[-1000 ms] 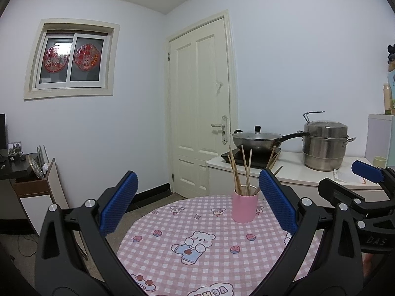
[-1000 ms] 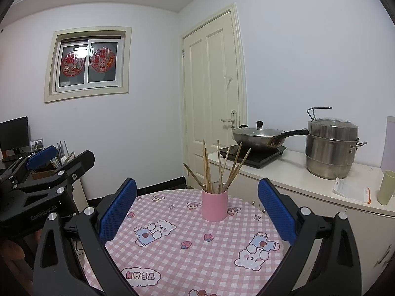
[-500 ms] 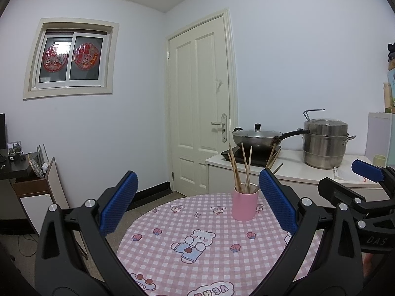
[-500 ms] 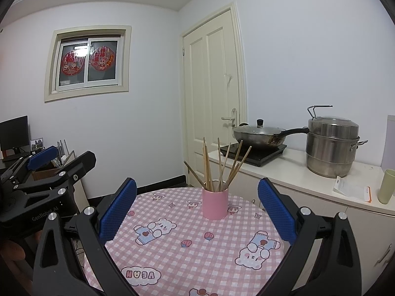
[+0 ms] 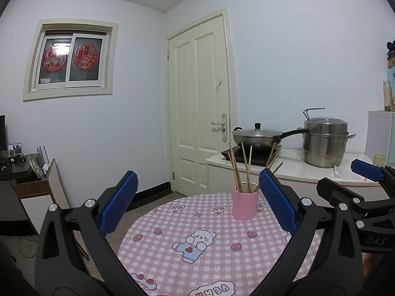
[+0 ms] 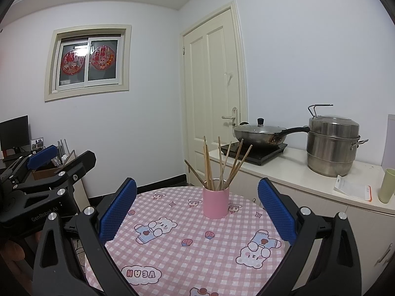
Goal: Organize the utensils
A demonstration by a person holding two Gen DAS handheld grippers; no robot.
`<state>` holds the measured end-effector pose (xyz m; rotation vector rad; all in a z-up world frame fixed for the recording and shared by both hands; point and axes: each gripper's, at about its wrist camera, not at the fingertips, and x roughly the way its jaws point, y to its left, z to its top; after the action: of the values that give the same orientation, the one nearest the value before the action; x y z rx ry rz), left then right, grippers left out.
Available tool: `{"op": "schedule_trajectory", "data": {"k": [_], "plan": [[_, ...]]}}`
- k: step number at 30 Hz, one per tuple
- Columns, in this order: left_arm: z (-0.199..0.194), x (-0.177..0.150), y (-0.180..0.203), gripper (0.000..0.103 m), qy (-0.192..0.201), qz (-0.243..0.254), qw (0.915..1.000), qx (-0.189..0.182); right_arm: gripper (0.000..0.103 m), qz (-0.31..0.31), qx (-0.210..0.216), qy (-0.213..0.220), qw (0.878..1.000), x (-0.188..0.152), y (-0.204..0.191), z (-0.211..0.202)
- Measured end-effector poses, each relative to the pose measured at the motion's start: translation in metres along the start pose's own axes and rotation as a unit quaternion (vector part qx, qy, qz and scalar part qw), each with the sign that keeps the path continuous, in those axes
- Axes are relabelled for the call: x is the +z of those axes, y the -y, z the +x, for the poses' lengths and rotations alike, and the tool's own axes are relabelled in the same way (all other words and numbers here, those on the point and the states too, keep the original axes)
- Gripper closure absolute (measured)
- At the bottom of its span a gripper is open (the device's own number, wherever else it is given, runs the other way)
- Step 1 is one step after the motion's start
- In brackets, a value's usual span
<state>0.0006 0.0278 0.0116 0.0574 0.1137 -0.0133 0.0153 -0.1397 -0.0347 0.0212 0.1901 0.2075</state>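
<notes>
Two grippers, left and right, both spread wide and empty, face the pink cup of upright, fanned chopsticks on the round table; the cup stands ahead of both, roughly centred before the right one.

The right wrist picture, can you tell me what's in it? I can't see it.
A pink cup full of wooden chopsticks stands on a round table with a pink checked bear cloth. The open right tool frames it, empty. Behind are a counter with a wok and steel pot, and a door.
</notes>
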Motion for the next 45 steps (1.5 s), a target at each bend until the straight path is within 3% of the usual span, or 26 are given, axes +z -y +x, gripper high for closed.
{"op": "schedule_trajectory", "data": {"k": [45], "plan": [[0.0012,-0.0028,-0.0060,0.006,-0.003,0.001,1.0000,0.000,0.008,0.000,0.003,-0.003,1.000,0.0044,-0.0077,0.0017]]}}
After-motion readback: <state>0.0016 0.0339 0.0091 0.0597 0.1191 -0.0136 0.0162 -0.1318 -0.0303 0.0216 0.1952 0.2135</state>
